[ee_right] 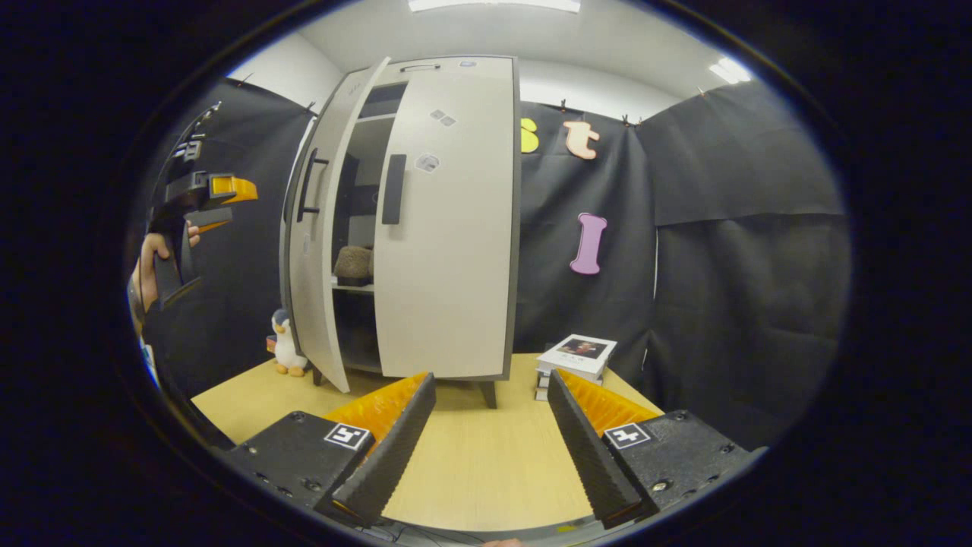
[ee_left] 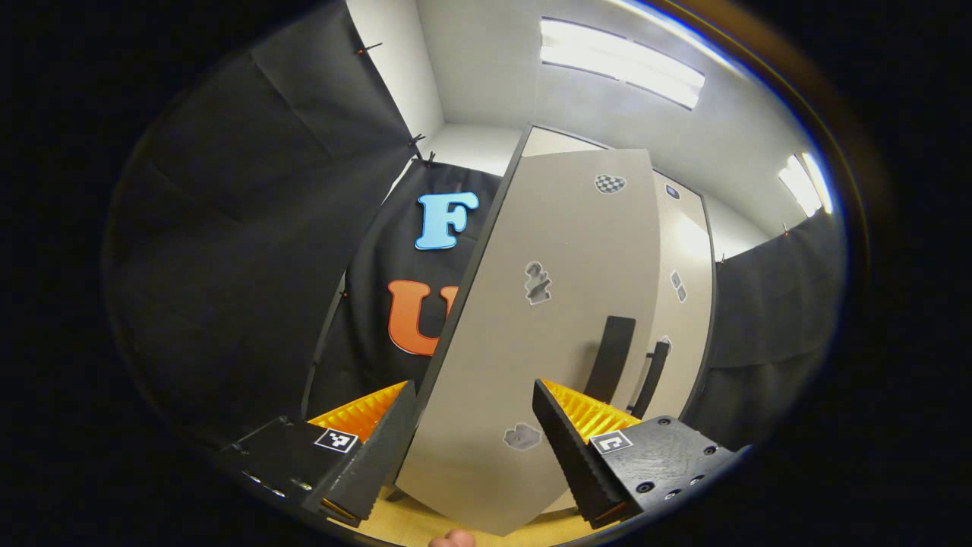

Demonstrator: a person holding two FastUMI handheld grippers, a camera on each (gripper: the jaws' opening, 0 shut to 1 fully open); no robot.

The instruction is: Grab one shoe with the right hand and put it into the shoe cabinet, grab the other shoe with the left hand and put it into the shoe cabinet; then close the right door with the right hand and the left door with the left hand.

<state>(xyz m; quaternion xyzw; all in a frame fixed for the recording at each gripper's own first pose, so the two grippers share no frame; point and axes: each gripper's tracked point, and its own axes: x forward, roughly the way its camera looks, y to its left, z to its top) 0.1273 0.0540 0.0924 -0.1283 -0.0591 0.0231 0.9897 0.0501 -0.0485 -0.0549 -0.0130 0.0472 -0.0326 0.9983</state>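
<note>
You have a shoe [ee_right: 353, 265] on the shoe cabinet [ee_right: 425, 220] shelf, and the right door [ee_right: 448, 228] looks shut. The left door [ee_left: 547, 327] stands ajar; closing it remains. Your left gripper [ee_left: 474, 441] straddles its edge with jaws wide; the right gripper [ee_right: 490, 448] jaws are wide and empty above the worktop [ee_right: 486, 456].

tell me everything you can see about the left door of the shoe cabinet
The left door is a tall flat panel, pale beige with dark edges, smooth like laminated board. A dark vertical bar handle sits near its free edge, and small grey stickers dot its face. It stands upright, hinged at the cabinet's left side, swung partly open so a gap shows shelves and a shoe inside. In the left gripper view the left gripper is open, its fingers straddling the door's edge; contact cannot be told.
</note>
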